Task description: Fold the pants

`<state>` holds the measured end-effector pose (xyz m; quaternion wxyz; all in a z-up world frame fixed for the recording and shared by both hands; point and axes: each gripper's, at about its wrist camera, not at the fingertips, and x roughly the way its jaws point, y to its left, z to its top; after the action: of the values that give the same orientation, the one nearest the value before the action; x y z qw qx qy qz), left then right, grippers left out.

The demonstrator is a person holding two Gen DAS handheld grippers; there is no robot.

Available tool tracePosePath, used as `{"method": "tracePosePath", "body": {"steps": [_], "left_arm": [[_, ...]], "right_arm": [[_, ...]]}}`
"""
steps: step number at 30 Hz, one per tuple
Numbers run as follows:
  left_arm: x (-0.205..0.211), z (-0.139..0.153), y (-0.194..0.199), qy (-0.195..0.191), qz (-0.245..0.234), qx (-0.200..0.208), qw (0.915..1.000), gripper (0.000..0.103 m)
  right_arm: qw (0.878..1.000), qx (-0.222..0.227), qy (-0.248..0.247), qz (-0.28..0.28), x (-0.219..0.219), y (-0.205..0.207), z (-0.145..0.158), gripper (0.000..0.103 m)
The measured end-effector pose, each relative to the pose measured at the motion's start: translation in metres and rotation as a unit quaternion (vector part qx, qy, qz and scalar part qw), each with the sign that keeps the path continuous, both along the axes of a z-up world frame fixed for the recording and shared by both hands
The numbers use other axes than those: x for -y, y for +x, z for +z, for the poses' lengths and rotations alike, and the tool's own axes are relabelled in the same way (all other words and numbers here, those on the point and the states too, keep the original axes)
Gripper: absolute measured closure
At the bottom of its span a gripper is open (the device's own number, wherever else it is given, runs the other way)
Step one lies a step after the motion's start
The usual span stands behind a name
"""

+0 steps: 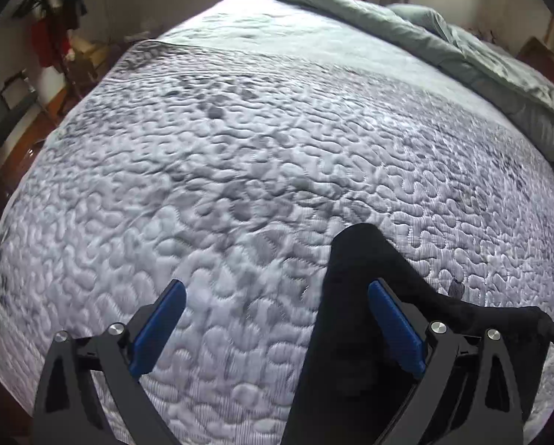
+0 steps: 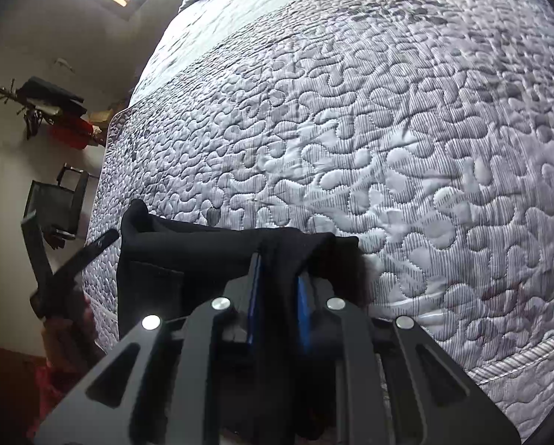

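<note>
Black pants (image 1: pixel 355 296) hang over the near edge of a bed with a grey quilted cover (image 1: pixel 240 148). In the left wrist view my left gripper (image 1: pixel 277 296) is open, its blue pads wide apart; the pants drape past its right finger (image 1: pixel 395 326), not between the pads. In the right wrist view my right gripper (image 2: pixel 279 282) is shut on a bunched edge of the black pants (image 2: pixel 203 252), held just above the quilt (image 2: pixel 388 148). The left gripper shows in the right wrist view (image 2: pixel 65 259) at the far left, beside the pants.
A folded green duvet (image 1: pixel 481 70) lies along the far right of the bed. A dark chair (image 2: pixel 54 204) and a rack with red and black items (image 2: pixel 62 118) stand on the floor beyond the bed's left side.
</note>
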<state>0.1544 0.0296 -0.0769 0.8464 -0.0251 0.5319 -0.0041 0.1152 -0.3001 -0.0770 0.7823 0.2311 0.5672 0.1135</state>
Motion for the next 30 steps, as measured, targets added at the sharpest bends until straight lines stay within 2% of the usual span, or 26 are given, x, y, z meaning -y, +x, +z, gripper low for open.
{"method": "tracePosePath", "body": {"steps": [3, 5, 6, 7, 11, 14, 15, 19, 22, 24, 26, 28, 30], "left_arm": [[0.013, -0.011, 0.013, 0.035, -0.027, -0.023, 0.9987, 0.004], [0.017, -0.018, 0.015, 0.057, -0.038, -0.028, 0.9973, 0.003], [0.017, -0.023, 0.016, 0.062, -0.039, -0.029, 0.9969, 0.003], [0.015, -0.027, 0.016, 0.061, -0.034, -0.031, 0.9971, 0.003], [0.000, -0.043, 0.017, 0.022, 0.002, -0.043, 0.9988, 0.003], [0.005, -0.043, 0.014, 0.037, -0.001, -0.035, 0.9987, 0.003], [0.003, -0.042, 0.014, 0.032, 0.004, -0.036, 0.9988, 0.003], [-0.013, -0.029, 0.004, -0.021, 0.022, -0.039, 0.9988, 0.005], [-0.027, -0.017, -0.016, -0.077, 0.015, -0.045, 0.9959, 0.005], [-0.037, -0.011, -0.037, -0.137, -0.001, -0.047, 0.9895, 0.005], [-0.044, -0.008, -0.062, -0.181, -0.023, -0.052, 0.9818, 0.005], [-0.046, -0.012, -0.081, -0.204, -0.041, -0.065, 0.9760, 0.005], [-0.044, -0.022, -0.096, -0.234, -0.063, -0.086, 0.9663, 0.005]], "right_arm": [[1.000, 0.004, 0.010, -0.005, 0.004, -0.002, 0.004, 0.088], [1.000, 0.008, -0.004, -0.008, 0.006, -0.003, 0.007, 0.096], [1.000, 0.007, -0.016, -0.008, 0.008, -0.003, 0.008, 0.097], [1.000, 0.004, -0.026, -0.011, 0.008, -0.003, 0.007, 0.100], [0.999, -0.011, -0.037, -0.004, 0.006, 0.001, -0.005, 0.100], [0.999, -0.026, -0.047, -0.002, 0.002, 0.003, -0.014, 0.099], [0.999, -0.026, -0.043, -0.005, 0.003, 0.003, -0.015, 0.099], [1.000, -0.010, -0.020, -0.005, 0.009, -0.009, -0.001, 0.091], [1.000, 0.002, -0.013, 0.012, 0.009, -0.030, 0.015, 0.080], [0.999, 0.003, -0.013, 0.033, 0.005, -0.052, 0.024, 0.077], [0.999, -0.003, -0.002, 0.044, 0.002, -0.071, 0.026, 0.064], [0.998, -0.012, 0.021, 0.054, -0.001, -0.090, 0.022, 0.053], [0.997, -0.023, 0.042, 0.059, -0.004, -0.101, 0.015, 0.048]]}}
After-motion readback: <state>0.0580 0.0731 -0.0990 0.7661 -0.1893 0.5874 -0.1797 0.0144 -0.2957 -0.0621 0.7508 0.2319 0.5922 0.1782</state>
